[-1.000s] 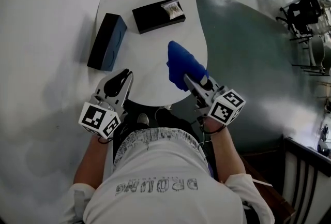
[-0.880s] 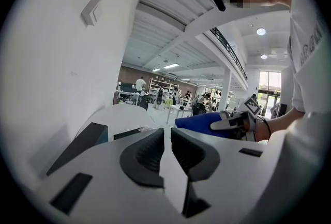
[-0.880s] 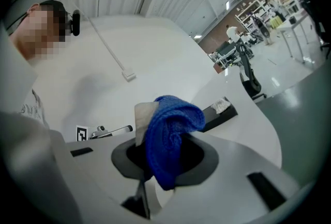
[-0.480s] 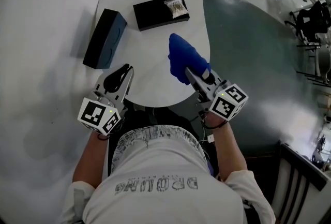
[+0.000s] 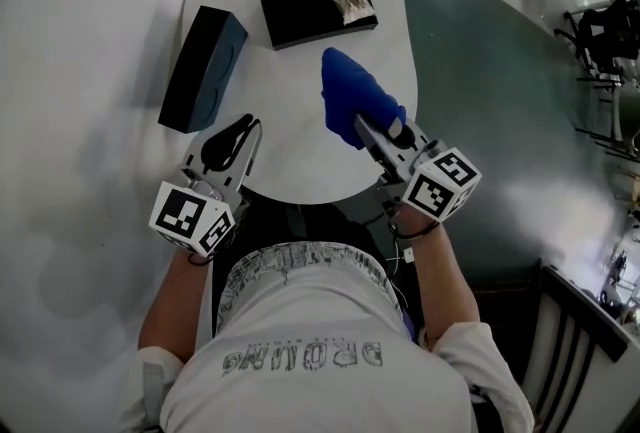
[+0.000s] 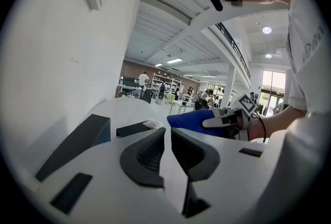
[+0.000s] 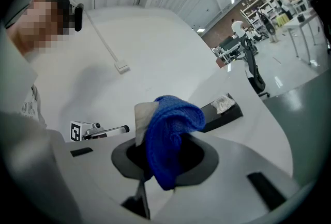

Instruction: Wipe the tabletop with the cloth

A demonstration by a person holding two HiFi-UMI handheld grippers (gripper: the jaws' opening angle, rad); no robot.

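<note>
Blue cloth [image 5: 346,97] lay on the tabletop [image 5: 290,86] at eleven o'clock from the right gripper [image 5: 366,128] clamping it, while the left gripper [image 5: 244,128], jaws nearly together, held nothing.

The blue cloth [image 7: 170,135] is a coarse, nubbly knit, soft and matt. The white tabletop [image 5: 290,146] looks smooth with a faint sheen. Pale, smooth plastic shells cover the left gripper [image 6: 168,136] and the right gripper [image 7: 166,158]; the left's pads [image 6: 147,154] are dark, ribbed and rubbery. The floor [image 5: 500,111] gleams glossy.
</note>
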